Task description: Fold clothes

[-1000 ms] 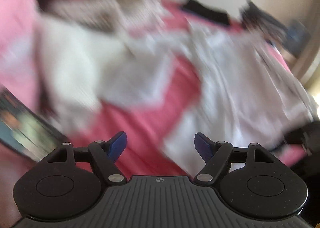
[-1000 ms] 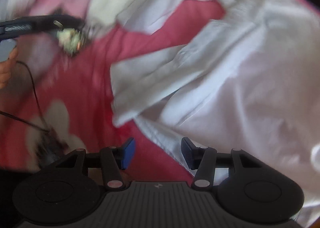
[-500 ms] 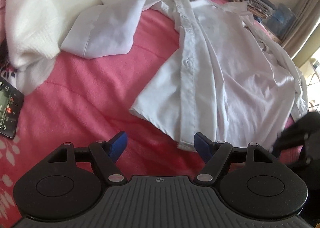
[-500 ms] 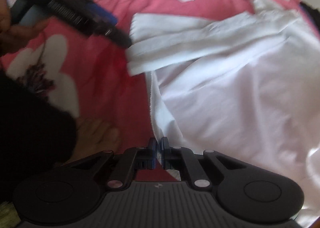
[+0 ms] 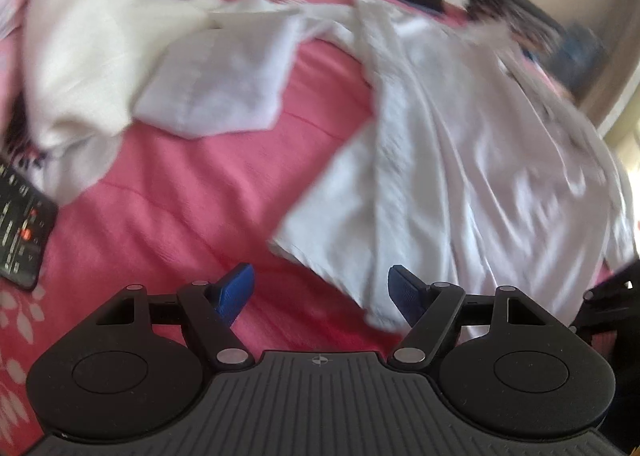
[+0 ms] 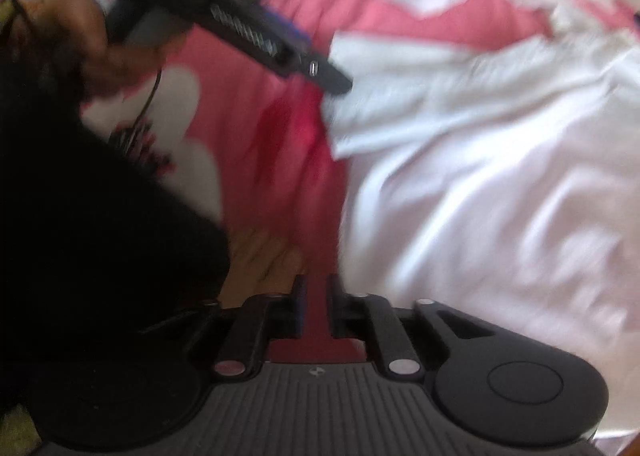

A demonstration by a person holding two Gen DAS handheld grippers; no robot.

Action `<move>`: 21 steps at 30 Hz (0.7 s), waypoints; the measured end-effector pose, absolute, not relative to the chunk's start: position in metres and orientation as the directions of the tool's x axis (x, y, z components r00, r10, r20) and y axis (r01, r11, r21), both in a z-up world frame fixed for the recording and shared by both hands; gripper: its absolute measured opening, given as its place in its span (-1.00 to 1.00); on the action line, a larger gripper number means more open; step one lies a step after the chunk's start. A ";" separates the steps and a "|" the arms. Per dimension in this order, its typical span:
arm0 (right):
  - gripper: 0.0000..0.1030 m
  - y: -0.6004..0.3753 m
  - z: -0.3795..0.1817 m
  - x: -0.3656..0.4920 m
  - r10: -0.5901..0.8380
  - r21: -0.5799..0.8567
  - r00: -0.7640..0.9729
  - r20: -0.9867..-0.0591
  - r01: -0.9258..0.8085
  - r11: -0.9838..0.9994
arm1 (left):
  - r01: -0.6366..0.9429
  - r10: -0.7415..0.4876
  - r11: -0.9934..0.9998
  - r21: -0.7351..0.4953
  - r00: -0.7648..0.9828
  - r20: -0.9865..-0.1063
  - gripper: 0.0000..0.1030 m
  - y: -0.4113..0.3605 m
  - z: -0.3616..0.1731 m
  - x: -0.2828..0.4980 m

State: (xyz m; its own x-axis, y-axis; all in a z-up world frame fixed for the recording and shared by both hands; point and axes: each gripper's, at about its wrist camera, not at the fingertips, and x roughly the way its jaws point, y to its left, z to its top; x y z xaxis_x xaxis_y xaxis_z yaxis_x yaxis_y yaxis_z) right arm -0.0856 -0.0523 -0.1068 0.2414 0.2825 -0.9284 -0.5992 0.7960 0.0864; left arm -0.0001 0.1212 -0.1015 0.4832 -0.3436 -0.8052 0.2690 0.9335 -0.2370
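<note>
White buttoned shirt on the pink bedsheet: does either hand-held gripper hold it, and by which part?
Neither holds it. Left hand-held gripper open near the white buttoned shirt hem; right hand-held gripper open, empty.

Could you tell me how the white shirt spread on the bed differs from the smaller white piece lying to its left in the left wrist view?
The white shirt is much larger and lies spread open with a button placket down its front; the smaller white piece is compact and roughly rectangular, with no placket visible. The shirt's hem corner sits just ahead of the left gripper; the smaller piece lies farther back, partly under a cream garment. Both are white and rest on the pink bedspread.
</note>
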 end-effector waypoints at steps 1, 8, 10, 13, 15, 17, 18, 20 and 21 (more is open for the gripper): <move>-0.39 -0.052 -0.104 -0.084 0.283 0.066 0.278 -0.918 -0.596 0.800 | 0.238 -0.343 0.937 -0.255 0.495 -0.798 0.40 0.125 -0.103 0.005; -0.27 -0.040 -0.120 -0.075 0.246 -0.041 0.370 -0.896 -0.619 0.784 | 0.210 -0.294 0.954 -0.214 0.510 -0.809 -0.30 0.120 -0.116 0.028; -0.32 -0.037 -0.128 -0.072 0.230 -0.064 0.380 -0.896 -0.624 0.779 | 0.202 -0.281 0.958 -0.203 0.521 -0.806 -0.69 0.122 -0.115 0.026; -0.49 -0.033 -0.135 -0.070 0.234 -0.065 0.381 -0.894 -0.628 0.775 | 0.186 -0.263 0.964 -0.191 0.537 -0.802 -0.94 0.124 -0.113 0.024; -0.52 -0.039 -0.129 -0.066 0.282 0.008 0.346 -0.895 -0.619 0.786 | 0.154 -0.271 0.963 -0.223 0.539 -0.798 -1.00 0.132 -0.111 0.024; -0.47 -0.043 -0.125 -0.060 0.333 0.100 0.295 -0.895 -0.596 0.797 | 0.130 -0.261 0.965 -0.228 0.557 -0.788 -1.00 0.137 -0.106 0.022; -0.44 -0.046 -0.123 -0.057 0.360 0.145 0.276 -0.891 -0.580 0.801 | 0.117 -0.252 0.967 -0.226 0.570 -0.782 -1.00 0.141 -0.102 0.022; -0.13 -0.057 -0.113 -0.050 0.421 0.230 0.274 -0.865 -0.529 0.817 | 0.092 -0.243 0.968 -0.234 0.581 -0.777 -1.00 0.148 -0.097 0.021; -0.13 -0.063 -0.107 -0.046 0.452 0.275 0.274 -0.849 -0.501 0.820 | 0.072 -0.242 0.966 -0.247 0.580 -0.778 -1.00 0.153 -0.096 0.021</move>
State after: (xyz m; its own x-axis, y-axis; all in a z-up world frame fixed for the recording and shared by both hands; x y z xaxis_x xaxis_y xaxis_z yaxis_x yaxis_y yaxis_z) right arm -0.0457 -0.0628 -0.1075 0.2743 0.4519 -0.8488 -0.5013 0.8205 0.2749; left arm 0.0212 0.1535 -0.0960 0.5804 -0.2421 -0.7775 0.0720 0.9663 -0.2471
